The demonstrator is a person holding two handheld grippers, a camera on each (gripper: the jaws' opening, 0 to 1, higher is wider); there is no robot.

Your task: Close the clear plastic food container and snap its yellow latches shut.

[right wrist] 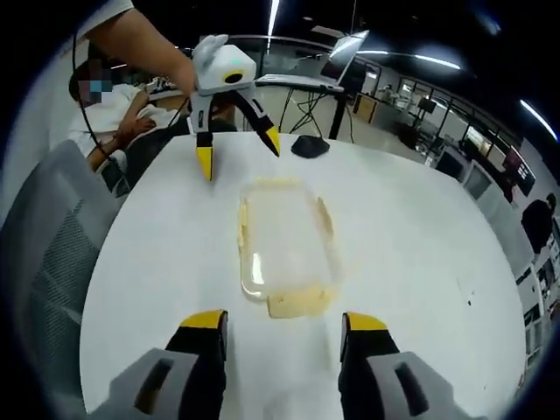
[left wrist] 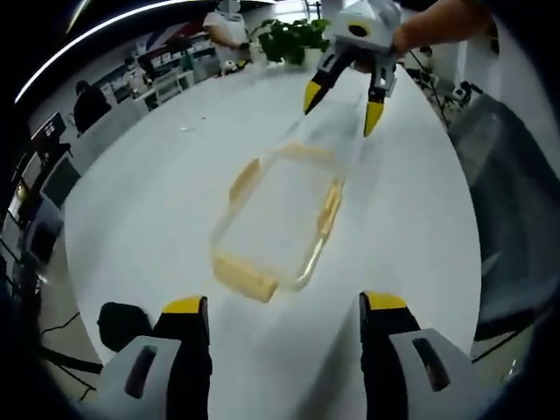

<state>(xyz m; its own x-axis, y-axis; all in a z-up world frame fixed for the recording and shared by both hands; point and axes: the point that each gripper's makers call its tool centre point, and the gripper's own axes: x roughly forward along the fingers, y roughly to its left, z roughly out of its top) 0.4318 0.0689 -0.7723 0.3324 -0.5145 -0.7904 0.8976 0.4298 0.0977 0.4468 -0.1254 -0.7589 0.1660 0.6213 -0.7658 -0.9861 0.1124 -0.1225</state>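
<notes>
Both jaws gape wide, your left gripper [left wrist: 284, 306] and right gripper [right wrist: 283, 324] facing across the container [left wrist: 277, 219], which lies mid-table [left wrist: 157, 201] between them. Behind stand office desks [left wrist: 166, 83], a plant [left wrist: 293, 37] and a mesh chair [right wrist: 52, 254].

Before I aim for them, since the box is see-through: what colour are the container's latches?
Yellow latches on the clear container, best in the left gripper view.

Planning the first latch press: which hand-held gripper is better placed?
Neither clearly. The container lies between both open grippers, left and right, one yellow end latch nearest the right, which I'd slightly favour.
</notes>
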